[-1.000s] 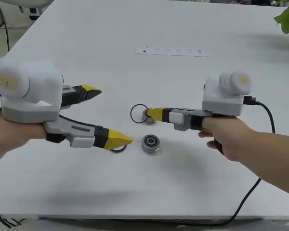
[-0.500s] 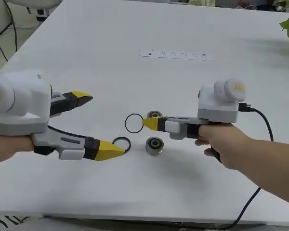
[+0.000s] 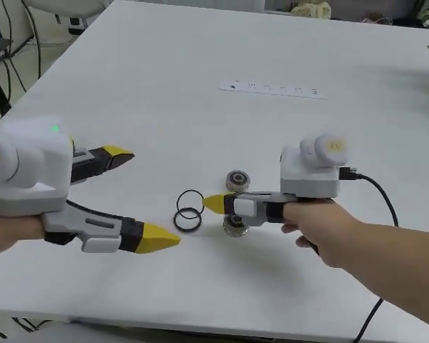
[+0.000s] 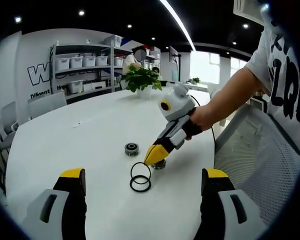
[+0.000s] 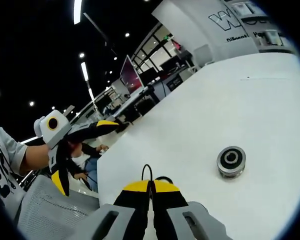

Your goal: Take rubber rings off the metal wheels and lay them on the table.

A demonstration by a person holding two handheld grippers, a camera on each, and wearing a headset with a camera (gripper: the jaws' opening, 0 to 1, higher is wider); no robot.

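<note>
At the left, the left gripper [image 3: 138, 196] hovers above the table [image 3: 164, 86] with its jaws spread wide and nothing between them. I judge it is standing by, ready for the next wheel while the other hand finishes.

Just right of its near tip, two rubber rings lie on the table. The thicker ring [image 3: 188, 230] is nearer, and the thin ring [image 3: 179, 199] touches or overlaps its far edge. Both are clear of the wheels, which is where the task wants them.

The right gripper [image 3: 214, 204] reaches in from the right, held low, with its jaws pressed together at the thin ring's right edge. In the right gripper view a black loop rises straight out of the seam between the tips, so the jaws seem to pinch that ring (I take this as laying it down, not picking it up). Whether the ring already rests fully on the table is hard to tell.

The near wheel [image 3: 234, 226] is mostly hidden beneath that gripper. The far wheel [image 3: 237, 180] stands clear just beyond. Whether either wheel has a ring on it is too small to tell.
</note>
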